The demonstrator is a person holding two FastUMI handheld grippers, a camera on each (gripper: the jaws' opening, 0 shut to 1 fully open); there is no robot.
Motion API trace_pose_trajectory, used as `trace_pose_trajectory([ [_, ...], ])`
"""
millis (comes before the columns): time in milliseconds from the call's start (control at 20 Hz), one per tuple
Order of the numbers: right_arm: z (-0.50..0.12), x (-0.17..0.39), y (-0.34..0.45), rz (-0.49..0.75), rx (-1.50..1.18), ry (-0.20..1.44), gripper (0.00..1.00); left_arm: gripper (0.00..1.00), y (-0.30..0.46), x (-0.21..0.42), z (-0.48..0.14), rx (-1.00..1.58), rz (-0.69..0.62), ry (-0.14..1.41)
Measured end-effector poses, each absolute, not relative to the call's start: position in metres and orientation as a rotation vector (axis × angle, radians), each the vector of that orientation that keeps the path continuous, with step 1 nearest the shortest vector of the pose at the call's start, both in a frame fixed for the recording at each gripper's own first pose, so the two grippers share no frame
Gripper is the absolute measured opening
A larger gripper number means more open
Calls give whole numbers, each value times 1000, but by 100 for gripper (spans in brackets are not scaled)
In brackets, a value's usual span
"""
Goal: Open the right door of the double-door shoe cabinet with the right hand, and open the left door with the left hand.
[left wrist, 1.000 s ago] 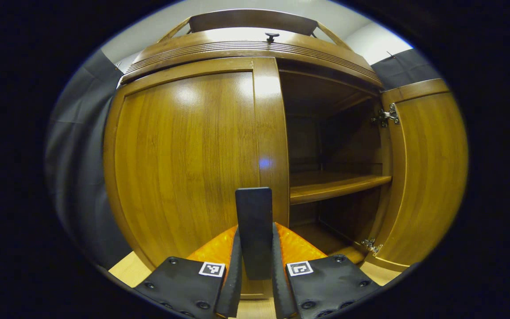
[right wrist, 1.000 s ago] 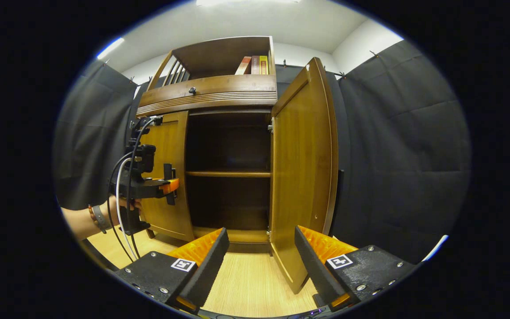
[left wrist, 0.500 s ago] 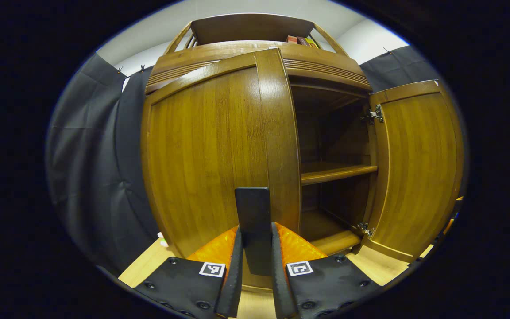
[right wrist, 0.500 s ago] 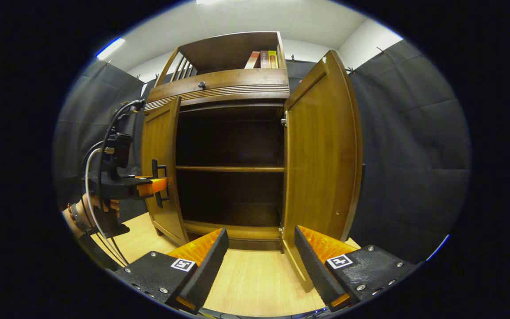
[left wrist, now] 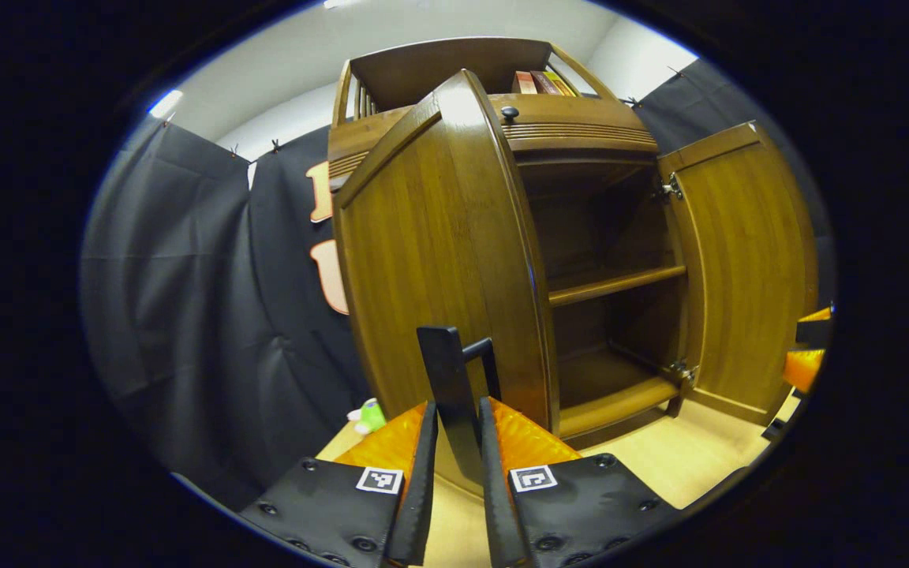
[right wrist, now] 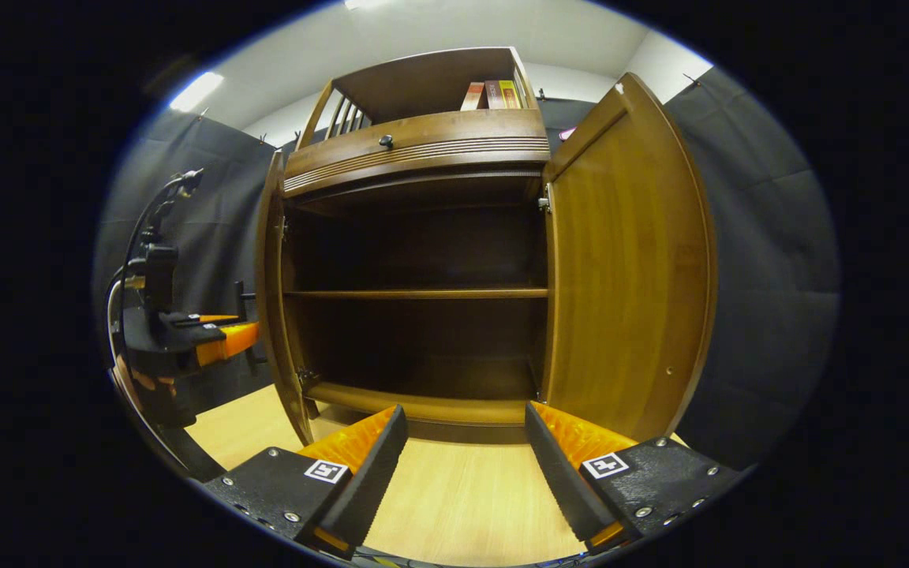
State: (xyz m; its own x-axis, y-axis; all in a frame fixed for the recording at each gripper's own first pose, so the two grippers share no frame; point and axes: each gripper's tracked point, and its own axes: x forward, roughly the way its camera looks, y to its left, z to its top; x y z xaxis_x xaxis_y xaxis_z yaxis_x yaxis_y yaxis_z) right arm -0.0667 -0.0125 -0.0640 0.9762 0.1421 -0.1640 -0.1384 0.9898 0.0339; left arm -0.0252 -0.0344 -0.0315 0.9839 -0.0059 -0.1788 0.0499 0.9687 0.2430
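Note:
The wooden shoe cabinet (right wrist: pixel 415 158) stands with both doors swung out. In the left gripper view, my left gripper (left wrist: pixel 458 461) is shut on the dark bar handle (left wrist: pixel 448 371) of the left door (left wrist: pixel 439 252), which stands at a wide angle. In the right gripper view that left door (right wrist: pixel 273 292) is almost edge-on, with the left gripper (right wrist: pixel 222 343) beside it. The right door (right wrist: pixel 628 260) hangs wide open. My right gripper (right wrist: pixel 462 465) is open and holds nothing, low over the floor in front of the cabinet.
Inside the cabinet, one bare shelf (right wrist: pixel 415 293) crosses the dark interior. Books (right wrist: pixel 494 95) stand on the top rack, above a drawer with a round knob (right wrist: pixel 385 142). A small green thing (left wrist: pixel 372 412) lies on the wooden floor (right wrist: pixel 462 505) left of the cabinet. Black cloth surrounds the booth.
The left door has swung from nearly closed to wide open, pulled by my left gripper on its handle. My right gripper stayed open and drifted back, facing the cabinet more squarely.

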Motion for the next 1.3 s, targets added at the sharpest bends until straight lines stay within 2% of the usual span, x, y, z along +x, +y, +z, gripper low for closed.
trace_pose_trajectory([
  [200, -63, -66, -2, 181, 28, 174, 92, 22, -5, -42, -29, 208, 49, 164],
  [250, -65, -65, 0, 186, 24, 182, 92, 30, 1, -45, -29, 193, 65, 163],
  [300, -67, -66, 1, 193, 21, 190, 92, 22, 8, -48, -29, 185, 86, 163],
  [400, -70, -67, 6, 207, 21, 197, 92, 37, 33, -55, -26, 200, 129, 156],
  [450, -69, -67, 8, 212, 22, 198, 92, 30, 44, -55, -26, 201, 138, 152],
  [500, -69, -66, 11, 216, 25, 198, 100, 22, 52, -55, -25, 180, 129, 151],
  [550, -69, -66, 13, 221, 26, 197, 100, 14, 55, -54, -23, 145, 106, 136],
  [600, -68, -66, 15, 225, 27, 196, 100, 14, 63, -58, -23, 121, 98, 143],
  [650, -67, -65, 17, 229, 27, 195, 92, 14, 68, -59, -22, 104, 82, 147],
  [700, -68, -64, 18, 232, 25, 195, 92, 14, 71, -57, -23, 90, 61, 155],
  [750, -67, -64, 19, 234, 22, 196, 100, 14, 77, -56, -23, 79, 41, 159],
  [850, -67, -65, 22, 239, 23, 199, 100, 14, 97, -55, -20, 50, -3, 157],
  [900, -69, -64, 22, 243, 26, 203, 92, 14, 104, -55, -21, 44, -28, 155],
  [1000, -71, -64, 25, 251, 28, 215, 92, 14, 117, -54, -21, 55, -81, 143],
  [1150, -69, -61, 31, 272, 38, 220, 92, 29, 142, -46, -22, 24, -160, 156],
  [1200, -68, -60, 32, 277, 43, 218, 92, 24, 150, -43, -22, 7, -185, 150],
  [1250, -67, -57, 34, 279, 51, 214, 100, 29, 154, -43, -21, -23, -208, 146],
  [1300, -66, -55, 35, 280, 64, 214, 100, 29, 155, -44, -19, -61, -230, 144],
])
